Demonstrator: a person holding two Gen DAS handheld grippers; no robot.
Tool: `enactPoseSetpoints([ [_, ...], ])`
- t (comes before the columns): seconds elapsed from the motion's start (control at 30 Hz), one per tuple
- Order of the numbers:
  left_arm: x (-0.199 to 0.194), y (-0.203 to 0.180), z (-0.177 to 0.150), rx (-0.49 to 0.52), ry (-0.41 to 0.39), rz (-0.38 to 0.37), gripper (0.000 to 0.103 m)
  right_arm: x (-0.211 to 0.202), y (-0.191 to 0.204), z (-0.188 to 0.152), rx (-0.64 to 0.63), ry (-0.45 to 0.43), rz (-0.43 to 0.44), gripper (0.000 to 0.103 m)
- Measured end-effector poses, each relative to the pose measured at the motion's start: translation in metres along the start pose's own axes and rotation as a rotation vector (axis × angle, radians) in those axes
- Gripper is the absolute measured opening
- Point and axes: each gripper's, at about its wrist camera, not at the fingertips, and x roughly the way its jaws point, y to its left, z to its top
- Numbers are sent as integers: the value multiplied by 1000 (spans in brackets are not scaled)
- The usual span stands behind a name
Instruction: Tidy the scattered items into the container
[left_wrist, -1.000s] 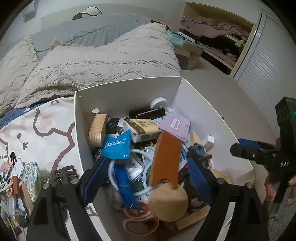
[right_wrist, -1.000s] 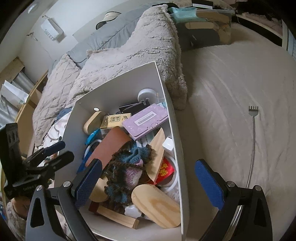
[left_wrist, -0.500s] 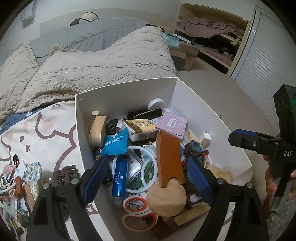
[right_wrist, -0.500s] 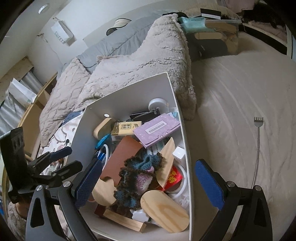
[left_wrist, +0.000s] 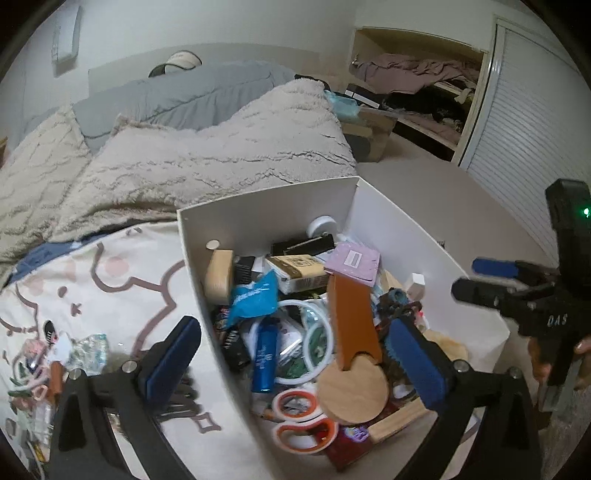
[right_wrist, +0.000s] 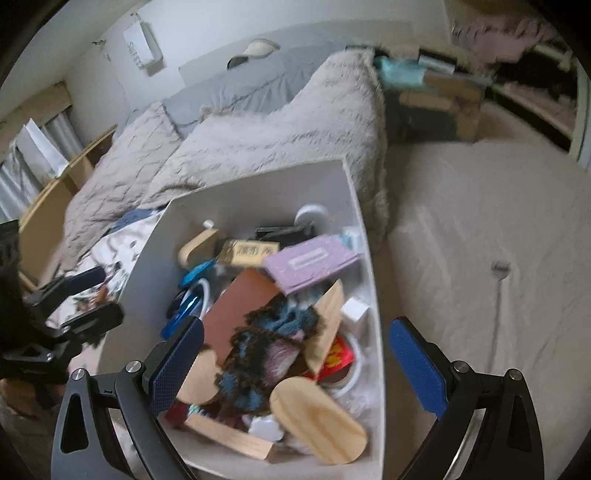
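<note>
A white box (left_wrist: 258, 192) (right_wrist: 258, 177) stands on the bed, packed with items: a blue tube (left_wrist: 264, 354), orange scissors (left_wrist: 303, 421), a brown leather piece (left_wrist: 351, 321), a purple card (right_wrist: 310, 260), a crochet piece (right_wrist: 266, 354) and wooden shapes. My left gripper (left_wrist: 295, 358) hovers over the box's left wall. Its jaws are opening and hold nothing, one finger outside the box and one above the contents. My right gripper (right_wrist: 297, 365) hangs open and empty over the box's right wall. Several small loose items (left_wrist: 48, 369) lie on the cartoon blanket at far left.
Fluffy beige pillows (left_wrist: 221, 155) and a grey duvet lie behind the box. A metal back scratcher (right_wrist: 498, 295) lies on the beige cover to the right. A closet with clothes (left_wrist: 417, 74) and a slatted door stand at the far right. A black claw clip (left_wrist: 177, 391) lies beside my left finger.
Both grippers have drawn back and up from the box. The left jaws have spread wider. The blue tube, upright by the left finger before, now lies flat among the contents.
</note>
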Motion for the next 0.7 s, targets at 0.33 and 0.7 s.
enactPoseSetpoints([
  [0.33,-37,9,-7,10,-84,27,103,-34,37,-14,-37,-61,-79,101],
  [0.7,-104,13,-33,9,-128,55,103,-89,104,-37,-121,-200,-188,103],
])
